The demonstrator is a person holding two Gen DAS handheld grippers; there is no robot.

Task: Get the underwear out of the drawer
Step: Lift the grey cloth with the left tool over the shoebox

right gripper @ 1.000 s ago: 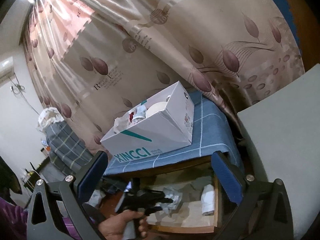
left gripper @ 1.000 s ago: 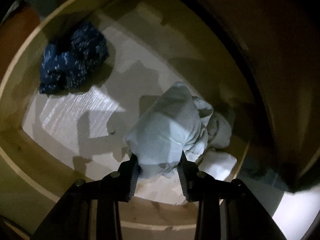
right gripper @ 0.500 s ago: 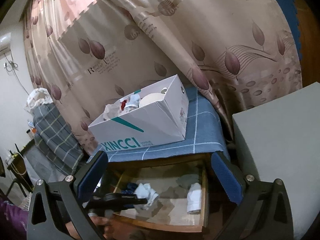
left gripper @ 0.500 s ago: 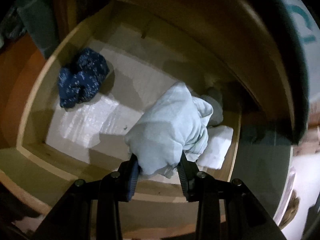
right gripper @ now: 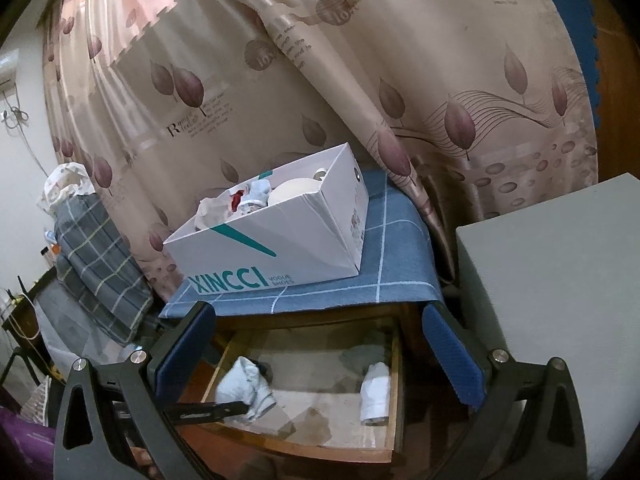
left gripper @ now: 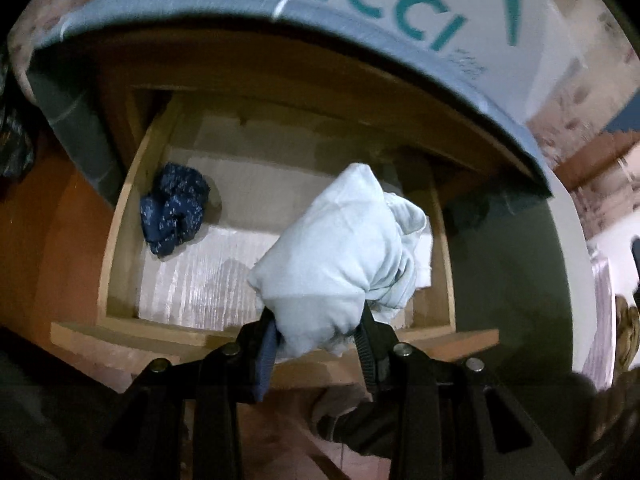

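My left gripper (left gripper: 318, 330) has its jaws clamped on the pale blue underwear (left gripper: 340, 256), its long axis running up-frame above the open wooden drawer (left gripper: 120, 216), while my right gripper (right gripper: 318, 346) hangs wide open, empty.

A white shoebox (right gripper: 276, 236) marked XINCCI in teal sits on a blue checked cloth (right gripper: 396, 240) that covers the top of a wooden cabinet, with crumpled paper and a pale round object inside. Behind it hangs a beige curtain (right gripper: 320, 80) printed with mauve leaves and lettering. To the left, a grey plaid cloth (right gripper: 96, 264) drapes over a bulky shape, a crumpled white wrapper (right gripper: 66, 184) resting on top. A flat grey surface (right gripper: 560, 280) fills the near right, and a strip of blue scalloped fabric (right gripper: 582, 20) edges the curtain at far right.
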